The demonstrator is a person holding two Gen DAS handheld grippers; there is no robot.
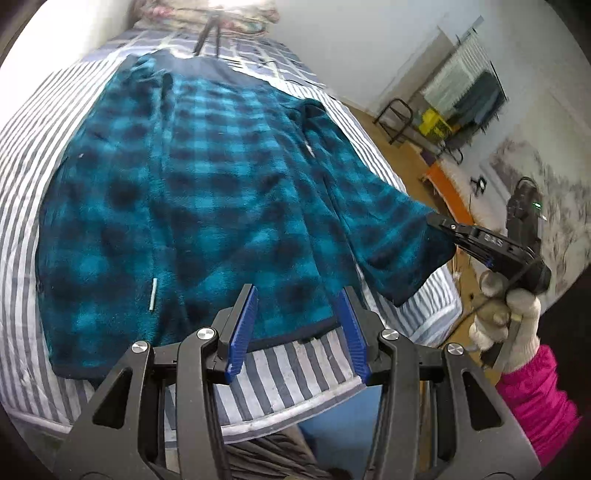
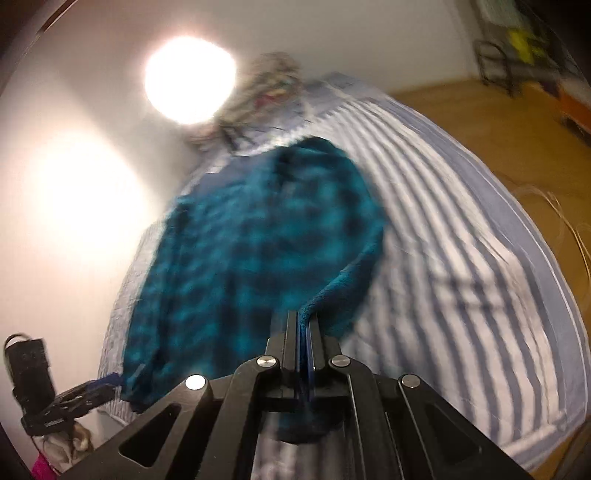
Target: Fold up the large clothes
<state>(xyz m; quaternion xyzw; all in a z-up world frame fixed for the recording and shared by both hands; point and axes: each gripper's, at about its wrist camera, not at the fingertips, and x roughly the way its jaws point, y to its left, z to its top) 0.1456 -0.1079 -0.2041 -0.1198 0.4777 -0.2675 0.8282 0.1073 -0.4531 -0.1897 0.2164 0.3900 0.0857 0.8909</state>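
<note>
Striped bedsheet (image 1: 288,365), wooden floor (image 2: 480,110), black rack (image 1: 397,118)

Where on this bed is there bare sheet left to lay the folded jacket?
Bare striped sheet runs between the plaid jacket and the bed's floor-side edge, plus a strip below the hem. The head end is crowded with bundled bedding.

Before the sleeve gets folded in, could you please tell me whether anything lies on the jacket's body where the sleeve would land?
Nothing visible does. The teal-and-black checked fleece jacket lies flat on the striped bed sheet, its body bare. The right gripper is shut on the sleeve; the left gripper hovers open at the hem.
</note>
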